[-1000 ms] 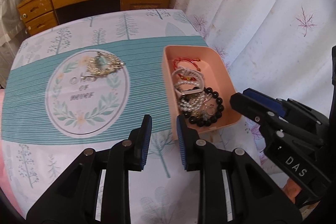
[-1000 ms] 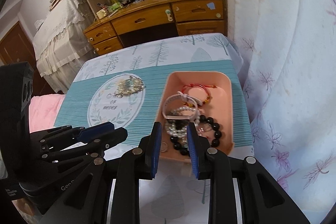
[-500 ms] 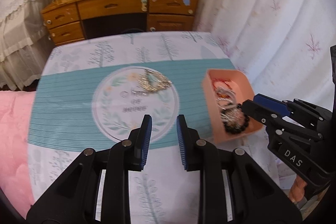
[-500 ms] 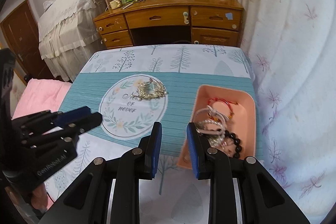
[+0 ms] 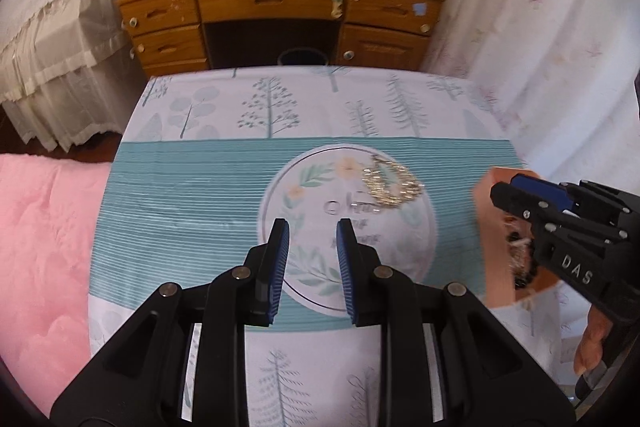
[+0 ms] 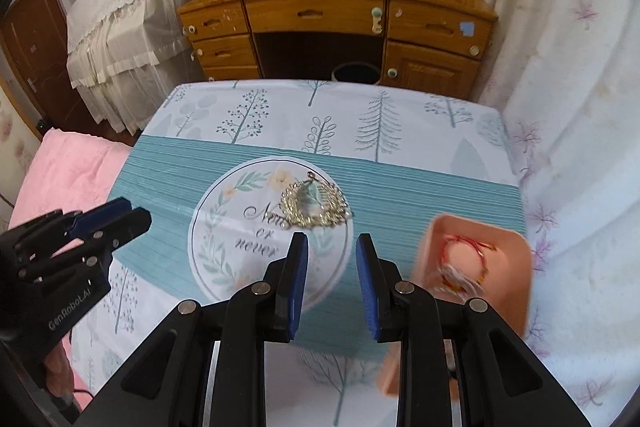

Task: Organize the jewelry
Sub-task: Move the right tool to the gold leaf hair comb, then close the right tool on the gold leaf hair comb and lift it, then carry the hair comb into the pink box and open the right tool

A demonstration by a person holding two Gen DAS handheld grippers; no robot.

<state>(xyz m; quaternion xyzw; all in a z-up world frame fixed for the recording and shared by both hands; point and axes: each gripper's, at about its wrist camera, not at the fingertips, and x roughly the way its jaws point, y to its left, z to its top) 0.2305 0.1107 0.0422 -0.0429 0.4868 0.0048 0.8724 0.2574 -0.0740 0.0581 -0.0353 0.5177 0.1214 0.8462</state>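
A gold fringed necklace (image 6: pixel 314 205) lies on the round print in the middle of the tablecloth; it also shows in the left wrist view (image 5: pixel 390 183). A pink tray (image 6: pixel 508 239) at the right table edge holds a red string bracelet (image 6: pixel 466 255) and bead bracelets; the tray also shows in the left wrist view (image 5: pixel 486 215). My right gripper (image 6: pixel 331 243) is open and empty, just short of the necklace. My left gripper (image 5: pixel 312 229) is open and empty over the print, left of the necklace. Each gripper shows in the other's view (image 5: pixel 520 193) (image 6: pixel 128 217).
The tablecloth (image 6: pixel 248 115) covers a small table. A wooden desk (image 6: pixel 336 23) with drawers stands behind it. A pink quilt (image 5: pixel 36 247) lies to the left. A white curtain (image 6: pixel 572 87) hangs on the right. A covered bed (image 6: pixel 120 27) is at far left.
Both grippers have swung left, away from the pink tray, and now face the necklace on the round print. Both stay open and empty.
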